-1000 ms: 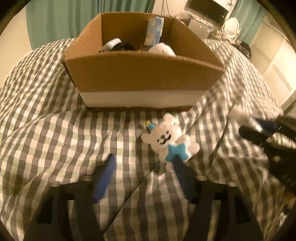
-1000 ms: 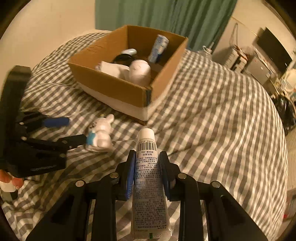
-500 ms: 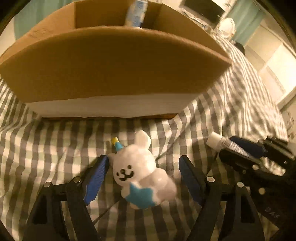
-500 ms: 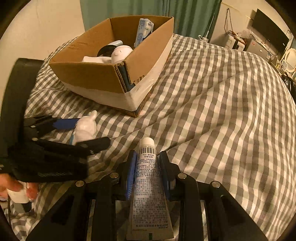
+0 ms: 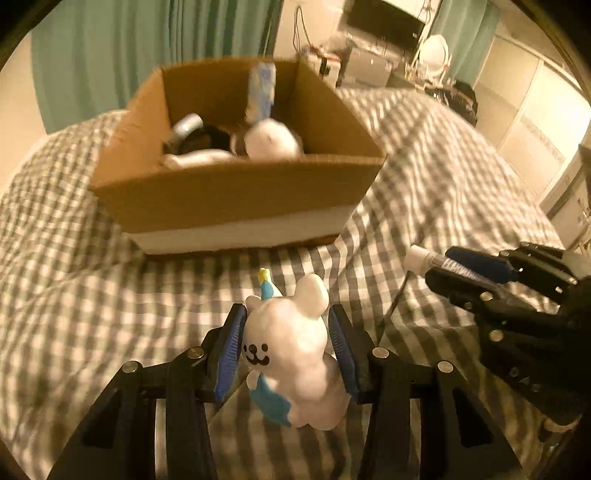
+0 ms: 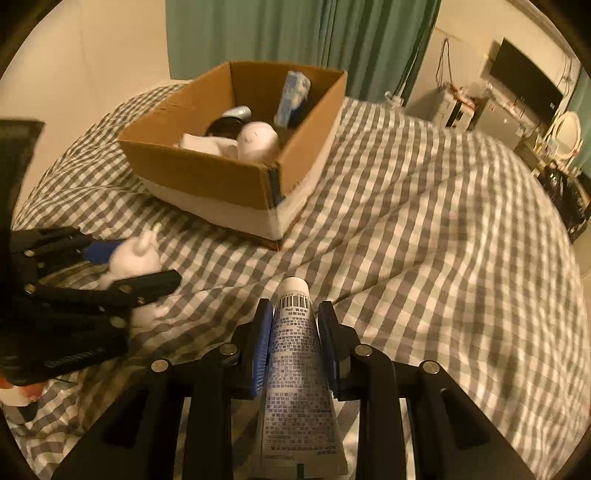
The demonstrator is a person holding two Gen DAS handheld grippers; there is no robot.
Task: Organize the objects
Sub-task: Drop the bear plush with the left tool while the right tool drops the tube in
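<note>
My left gripper [image 5: 286, 325] is shut on a white bear toy [image 5: 291, 350] with a blue bow and holds it above the checked bedspread, in front of the cardboard box [image 5: 236, 199]. My right gripper [image 6: 293, 321] is shut on a white tube [image 6: 297, 365] with a barcode, cap pointing forward. The right gripper with the tube also shows at the right of the left wrist view [image 5: 461, 269]. The left gripper with the toy [image 6: 135, 254] shows at the left of the right wrist view. The box [image 6: 207, 177] holds a white round toy, a blue-white packet, a dark round thing and white items.
The grey-white checked bedspread [image 6: 424, 229] covers the bed, with folds. Green curtains [image 6: 295, 33] hang behind the box. A TV [image 6: 524, 77], a mirror and clutter stand at the far right. A small white and red object [image 6: 14, 391] lies at the left edge.
My left gripper closed on the bear toy and lifted it off the bedspread, backing from the box. My right gripper still holds the tube, with its view shifted a little.
</note>
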